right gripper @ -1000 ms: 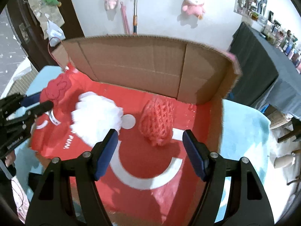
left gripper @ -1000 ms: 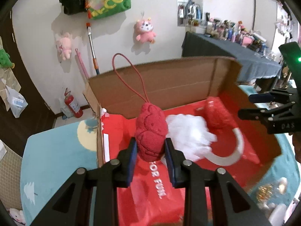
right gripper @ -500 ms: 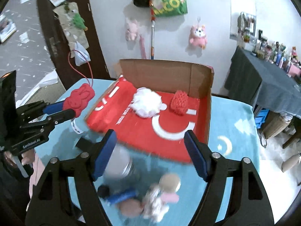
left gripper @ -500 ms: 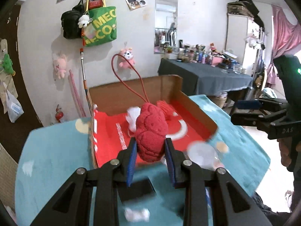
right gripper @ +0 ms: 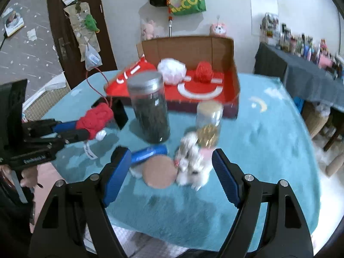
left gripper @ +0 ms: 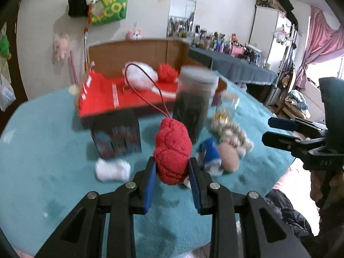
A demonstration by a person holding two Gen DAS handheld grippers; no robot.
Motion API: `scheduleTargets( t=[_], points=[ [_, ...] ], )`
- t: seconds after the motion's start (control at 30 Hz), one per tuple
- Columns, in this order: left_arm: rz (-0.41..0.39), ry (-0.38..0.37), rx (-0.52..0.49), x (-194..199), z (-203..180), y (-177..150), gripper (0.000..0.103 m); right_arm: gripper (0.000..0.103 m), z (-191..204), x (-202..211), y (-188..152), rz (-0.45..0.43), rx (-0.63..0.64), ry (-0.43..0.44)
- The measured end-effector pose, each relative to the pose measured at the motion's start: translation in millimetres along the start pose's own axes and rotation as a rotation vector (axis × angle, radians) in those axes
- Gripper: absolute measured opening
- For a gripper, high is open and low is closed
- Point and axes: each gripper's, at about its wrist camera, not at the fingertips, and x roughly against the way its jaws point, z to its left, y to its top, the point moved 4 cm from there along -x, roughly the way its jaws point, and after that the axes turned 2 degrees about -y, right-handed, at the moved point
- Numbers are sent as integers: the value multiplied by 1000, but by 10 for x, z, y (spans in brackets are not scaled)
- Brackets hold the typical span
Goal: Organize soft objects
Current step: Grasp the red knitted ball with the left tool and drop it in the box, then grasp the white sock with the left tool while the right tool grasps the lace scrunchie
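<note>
Grip first: your left gripper [left gripper: 172, 173] has its 2 blue pads pressed against the sides of a red plush toy [left gripper: 172, 151], which sits between the fingers above the teal tablecloth [left gripper: 53, 182], with its thin red loop cord [left gripper: 142, 86] arching toward the far side. In the right wrist view that same toy [right gripper: 94, 119] shows at the left, held clear of the cloth, a white tag hanging beneath it. Your right gripper [right gripper: 172, 176] stands wide open with nothing between its pads, and it hovers over the near group of things on the cloth.

Between those open fingers lie a fluffy white plush [right gripper: 193, 165], a round tan disc [right gripper: 158, 173] just left of it and touching it, and a blue cylinder [right gripper: 149, 152] just beyond the disc. Farther off, a tall jar with a silver lid [right gripper: 150, 107] stands upright, filled with something dark, and a smaller clear jar [right gripper: 209, 118] stands to its right. At the far side the cardboard box [right gripper: 233, 68] with a red lining holds 2 soft things: a white pompom [right gripper: 172, 71] on the left and a red knitted ball [right gripper: 203, 72] to the right of it. In the left wrist view a small white soft lump [left gripper: 112, 169] lies on the cloth, left of your left gripper, near a dark box [left gripper: 116, 133].
</note>
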Motion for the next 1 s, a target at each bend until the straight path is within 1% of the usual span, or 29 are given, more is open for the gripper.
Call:
scheduleTargets(
  t=[0.03, 0.1, 0.23, 0.37, 0.47, 0.6, 0.67, 0.7, 0.73, 0.77, 0.83, 0.87, 0.93, 0.97, 1.0],
  points=[
    [9, 6, 4, -54, 20, -55, 31, 77, -10, -64, -58, 13, -11, 7],
    [23, 37, 4, -149, 39, -140, 31, 77, -39, -207, -186, 32, -27, -9],
    [10, 52, 7, -238, 84, -182, 34, 77, -106, -356, -356, 33, -52, -40],
    [-4, 88, -9, -325, 79, -204, 35, 77, -95, -409, -441, 3, -66, -52],
    [-22, 96, -3, -353, 89, -240, 36, 77, -76, -413, -473, -25, -58, -73],
    [-41, 113, -20, -365, 57, -310, 48, 77, -32, -374, -519, -78, -49, -104],
    [-66, 115, -22, -341, 30, -351, 58, 78, -27, -342, -545, -108, -71, -99],
    [-83, 122, -18, -319, 20, -374, 68, 80, -27, -332, -555, -119, -79, -98],
    [-103, 135, -14, -292, 6, -401, 75, 84, -30, -320, -563, -130, -85, -101],
    [-134, 151, -14, -246, -11, -428, 78, 87, -28, -310, -576, -141, -87, -107],
    [-175, 174, -12, -182, -53, -472, 87, 87, -17, -284, -601, -163, -89, -116],
    [-199, 184, -11, -142, -76, -497, 89, 90, -5, -279, -615, -166, -89, -117],
    [-250, 205, -7, -61, -128, -542, 98, 91, 24, -268, -649, -177, -84, -135],
    [-279, 208, -7, -12, -171, -577, 100, 92, 38, -255, -668, -189, -80, -152],
    [-292, 210, -8, 7, -179, -585, 103, 92, 48, -246, -682, -198, -74, -166]
  ],
)
